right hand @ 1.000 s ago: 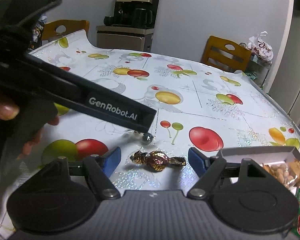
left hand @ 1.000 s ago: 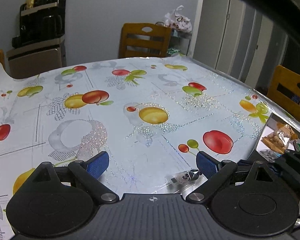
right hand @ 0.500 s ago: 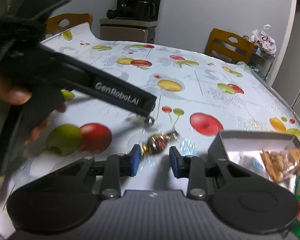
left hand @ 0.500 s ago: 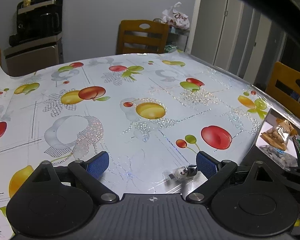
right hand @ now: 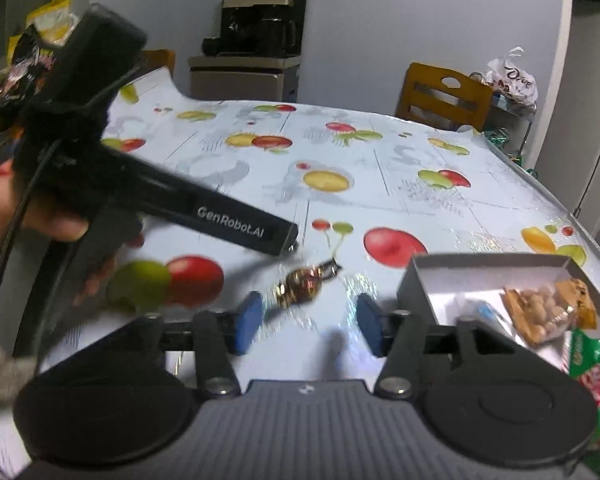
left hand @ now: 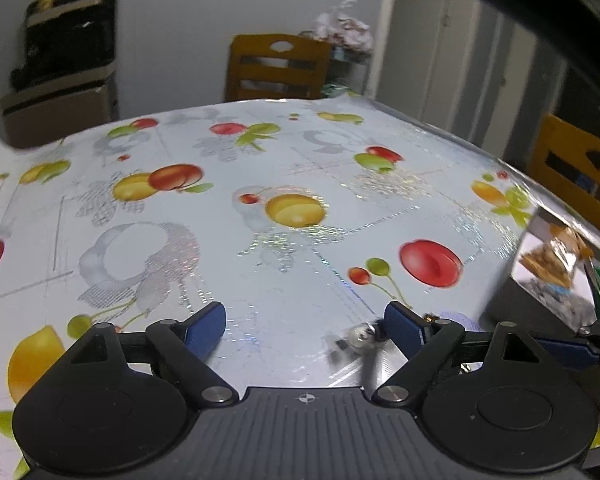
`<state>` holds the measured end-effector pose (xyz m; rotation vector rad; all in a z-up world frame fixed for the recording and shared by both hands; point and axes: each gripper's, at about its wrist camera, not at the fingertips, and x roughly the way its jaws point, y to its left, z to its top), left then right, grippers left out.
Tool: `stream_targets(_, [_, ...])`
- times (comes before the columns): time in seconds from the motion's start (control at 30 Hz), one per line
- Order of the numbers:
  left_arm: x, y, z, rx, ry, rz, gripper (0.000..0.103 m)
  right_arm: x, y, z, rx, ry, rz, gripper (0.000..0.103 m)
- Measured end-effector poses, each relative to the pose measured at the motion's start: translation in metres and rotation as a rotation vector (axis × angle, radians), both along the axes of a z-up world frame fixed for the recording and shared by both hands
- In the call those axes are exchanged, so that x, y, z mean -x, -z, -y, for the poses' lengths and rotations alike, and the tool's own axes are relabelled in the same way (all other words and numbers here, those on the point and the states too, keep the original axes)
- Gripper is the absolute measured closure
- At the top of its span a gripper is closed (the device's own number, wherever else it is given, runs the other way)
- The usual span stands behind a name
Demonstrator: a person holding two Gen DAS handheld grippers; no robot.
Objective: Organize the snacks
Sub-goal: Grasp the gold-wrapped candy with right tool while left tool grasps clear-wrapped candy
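A gold-and-brown wrapped candy (right hand: 304, 282) lies blurred on the fruit-print tablecloth (right hand: 380, 184), just ahead of my right gripper's (right hand: 309, 326) left pad. No pad presses on it, and the jaws are opening. In the left wrist view my left gripper (left hand: 304, 328) stands wide with its jaws closing a little. A small silvery wrapped sweet (left hand: 362, 336) sits between them, close to the right pad. The right wrist view shows the left gripper's black body (right hand: 228, 226) held by a hand (right hand: 40, 216).
A grey open box (right hand: 416, 284) at the right holds a bag of nuts (right hand: 548, 308) and a green pack (right hand: 592, 368); it also shows as the box (left hand: 516, 280) in the left wrist view. Wooden chairs (left hand: 276, 66) and a cabinet (right hand: 244, 80) stand beyond the table.
Half a second ago the right jaws were shut on the gold candy; now they have parted and it lies free by the left pad. The left jaws narrowed slightly around the silvery sweet.
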<state>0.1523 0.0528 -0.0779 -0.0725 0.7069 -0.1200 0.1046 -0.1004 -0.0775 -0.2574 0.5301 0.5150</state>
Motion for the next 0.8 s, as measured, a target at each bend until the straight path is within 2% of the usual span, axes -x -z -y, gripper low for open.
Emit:
stream_targets(0.23, [-0.002, 0.000, -0.003, 0.006, -0.011, -0.001, 0.016, -0.029, 0.011, -0.024, 0.004, 0.054, -0.028, 0.047])
stream_targets(0.27, [-0.001, 0.000, -0.003, 0.005, -0.009, 0.000, 0.016, -0.031, 0.012, -0.024, 0.001, 0.061, -0.022, 0.052])
stream_targets(0.3, [-0.001, 0.000, -0.003, 0.004, -0.009, 0.000, 0.016, -0.033, 0.013, -0.024, -0.004, 0.061, -0.018, 0.063])
stream_targets(0.4, [-0.002, 0.001, -0.003, 0.006, -0.007, -0.005, 0.016, -0.033, 0.014, -0.024, 0.001, 0.050, -0.003, 0.080])
stream_targets(0.6, [-0.001, 0.002, -0.001, 0.004, -0.004, -0.004, 0.016, -0.029, 0.014, -0.015, -0.016, 0.049, -0.014, 0.080])
stream_targets(0.8, [-0.001, 0.001, 0.000, 0.005, 0.012, -0.005, 0.018, -0.008, 0.013, 0.002, -0.007, 0.034, -0.032, 0.080])
